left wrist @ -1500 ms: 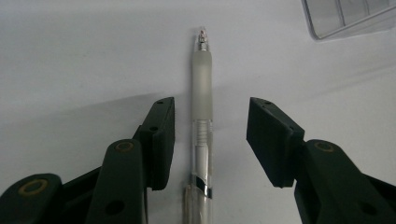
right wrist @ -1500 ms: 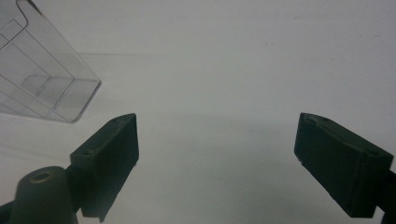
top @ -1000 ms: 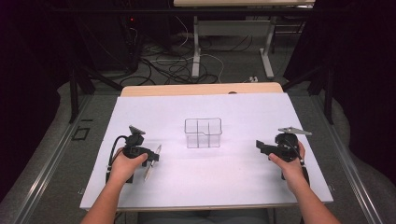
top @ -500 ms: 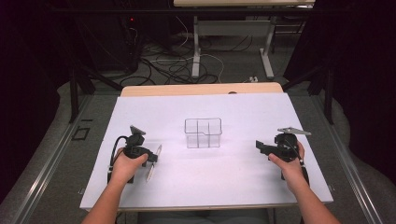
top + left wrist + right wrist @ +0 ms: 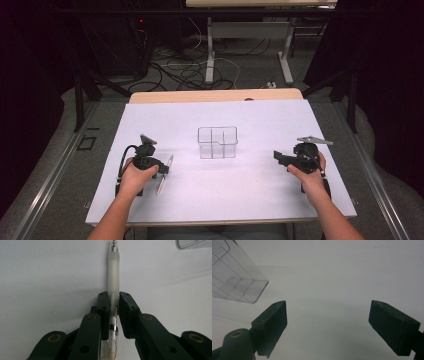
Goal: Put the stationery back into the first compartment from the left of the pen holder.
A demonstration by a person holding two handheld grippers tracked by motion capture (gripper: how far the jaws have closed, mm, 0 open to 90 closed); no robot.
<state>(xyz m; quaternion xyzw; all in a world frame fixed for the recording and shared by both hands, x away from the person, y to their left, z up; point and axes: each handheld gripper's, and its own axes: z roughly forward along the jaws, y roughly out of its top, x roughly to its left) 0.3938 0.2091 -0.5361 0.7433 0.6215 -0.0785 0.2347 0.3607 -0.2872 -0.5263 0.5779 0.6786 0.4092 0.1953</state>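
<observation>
Left tongs (image 5: 113, 315): clamped on pen (image 5: 113, 275), unmoved since a second ago | Right tongs (image 5: 328, 322): wide, empty | Clear box (image 5: 217, 142): between both, apart; pickup seemingly done.

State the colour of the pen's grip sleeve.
Frosted, translucent white grip sleeve on the clear-barrelled pen, clearest in the left gripper view.

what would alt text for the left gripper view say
Two black jaws of the left gripper are closed on a clear pen, its frosted grip and tip pointing away over a white table. A corner of a clear plastic container shows at top right.
</observation>
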